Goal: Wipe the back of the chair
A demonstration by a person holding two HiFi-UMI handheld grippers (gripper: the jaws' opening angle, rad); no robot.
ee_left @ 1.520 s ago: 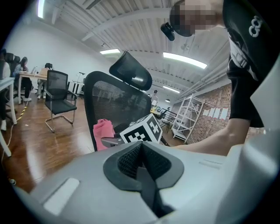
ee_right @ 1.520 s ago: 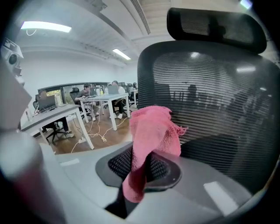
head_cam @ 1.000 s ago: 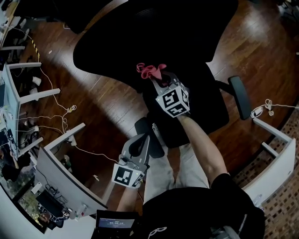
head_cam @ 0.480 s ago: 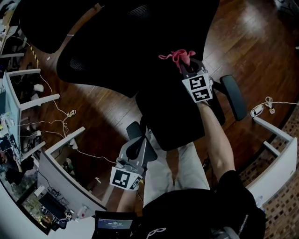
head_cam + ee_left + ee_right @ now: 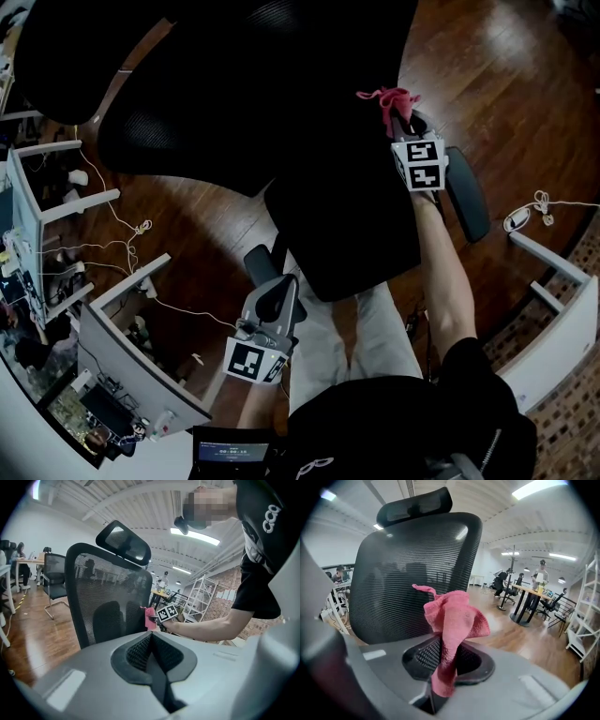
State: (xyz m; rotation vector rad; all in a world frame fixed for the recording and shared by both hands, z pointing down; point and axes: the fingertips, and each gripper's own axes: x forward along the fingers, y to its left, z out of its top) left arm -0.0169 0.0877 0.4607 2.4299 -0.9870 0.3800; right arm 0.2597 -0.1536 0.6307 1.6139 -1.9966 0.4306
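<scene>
Our right gripper [image 5: 440, 667] pinches a pink cloth [image 5: 452, 616] between its jaws. The cloth is bunched and stands up out of them. We hold it at the right edge of the mesh back of the chair [image 5: 234, 103], on the lower part of that back; we cannot tell whether cloth and mesh touch. Our left gripper [image 5: 152, 660] has its jaws pressed together with nothing between them. It hangs low on the near side of the chair, well apart from the back, and points towards it.

White desks [image 5: 122, 352] and loose cables [image 5: 141, 227] line the wooden floor [image 5: 525, 75].
</scene>
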